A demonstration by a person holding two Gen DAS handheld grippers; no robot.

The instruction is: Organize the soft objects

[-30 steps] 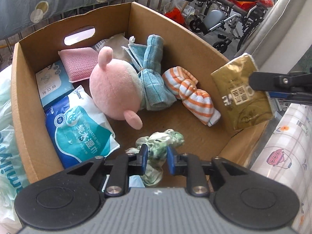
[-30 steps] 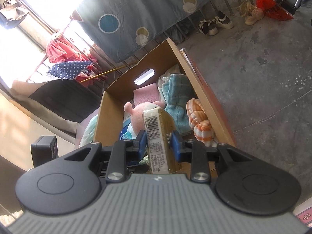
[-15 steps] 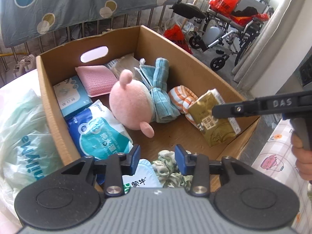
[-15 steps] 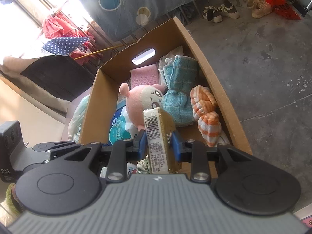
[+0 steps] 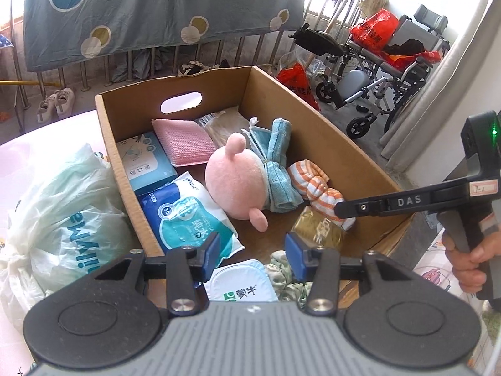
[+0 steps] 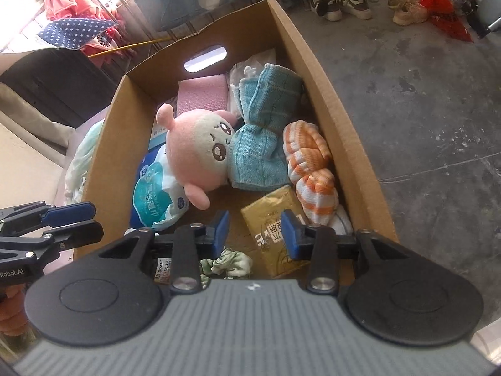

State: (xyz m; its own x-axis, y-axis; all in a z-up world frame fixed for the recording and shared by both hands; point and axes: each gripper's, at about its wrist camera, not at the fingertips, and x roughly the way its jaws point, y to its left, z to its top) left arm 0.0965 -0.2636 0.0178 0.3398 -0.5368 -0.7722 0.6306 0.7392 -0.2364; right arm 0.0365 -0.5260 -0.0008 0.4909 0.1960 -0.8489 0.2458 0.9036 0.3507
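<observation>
A cardboard box [image 5: 328, 144] [image 6: 341, 131] holds a pink plush [image 5: 235, 181] [image 6: 194, 153], a blue towel [image 5: 275, 166] [image 6: 260, 144], an orange striped cloth [image 5: 313, 188] [image 6: 310, 169], a wet-wipes pack [image 5: 188, 216] [image 6: 153, 194], a pink sponge cloth [image 5: 184, 144] and a green scrunchie [image 5: 288, 279] [image 6: 228, 263]. A gold tissue pack [image 5: 316, 228] [image 6: 275, 228] lies on the box floor. My left gripper [image 5: 250, 250] is open and empty above the box's near end. My right gripper [image 6: 253, 232] is open just above the gold pack; it also shows in the left wrist view [image 5: 341, 211].
A white-green plastic bag [image 5: 65, 219] lies left of the box. A white yogurt-style pack [image 5: 241, 282] sits at the box's near end. A wheelchair [image 5: 385, 72] and red bags stand beyond the box. Shoes [image 6: 341, 6] lie on the concrete floor.
My right gripper lowered the gold pack into the box and opened, leaving it on the box floor. My left gripper let go of the green scrunchie, opened wider and drew back.
</observation>
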